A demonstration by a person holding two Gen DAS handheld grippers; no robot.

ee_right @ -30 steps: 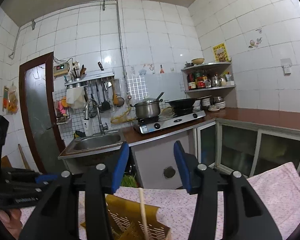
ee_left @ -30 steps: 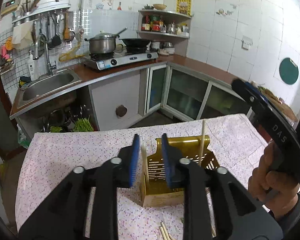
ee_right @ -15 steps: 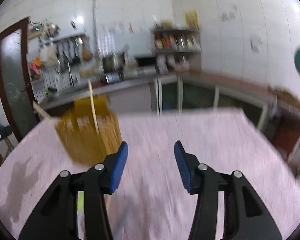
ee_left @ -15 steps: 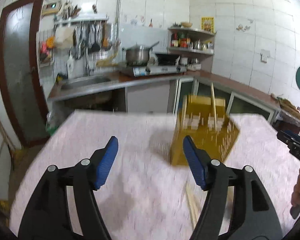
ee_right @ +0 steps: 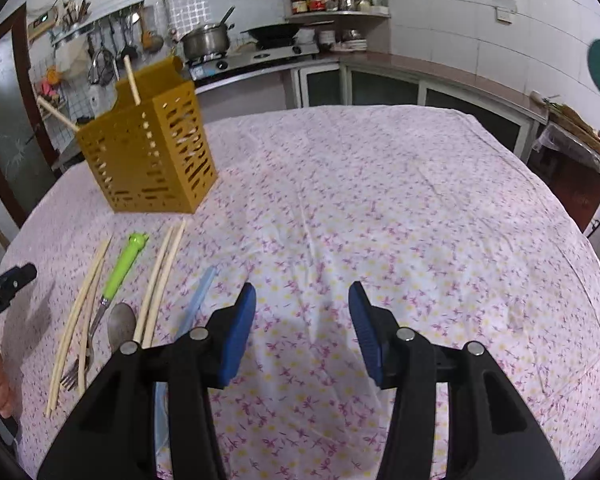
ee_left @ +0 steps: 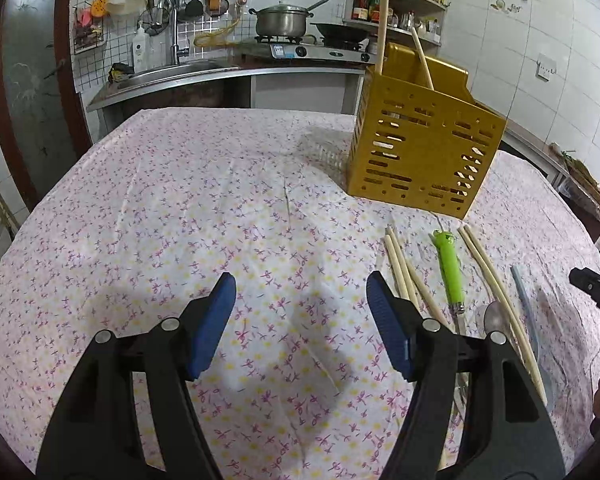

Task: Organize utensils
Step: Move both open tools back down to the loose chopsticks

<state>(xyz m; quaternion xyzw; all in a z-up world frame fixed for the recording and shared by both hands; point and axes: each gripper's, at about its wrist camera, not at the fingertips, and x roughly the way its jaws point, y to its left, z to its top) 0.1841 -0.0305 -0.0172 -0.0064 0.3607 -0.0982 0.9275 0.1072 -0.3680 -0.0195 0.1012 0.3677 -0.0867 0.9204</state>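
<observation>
Even indoor light, sharp, fisheye-warped edges

The right gripper (ee_right: 302, 328) hangs empty, fingers apart, over the floral tablecloth (ee_right: 420, 208), beside scattered chopsticks (ee_right: 160, 280).

White-tiled kitchen walls (ee_right: 440, 20), brown counter (ee_right: 420, 68), steel sink (ee_left: 172, 72).

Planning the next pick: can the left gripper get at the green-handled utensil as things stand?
Probably yes. The left gripper has open, empty jaws, and the green-handled utensil lies exposed on the tablecloth to its right, though chopsticks lie between.
</observation>
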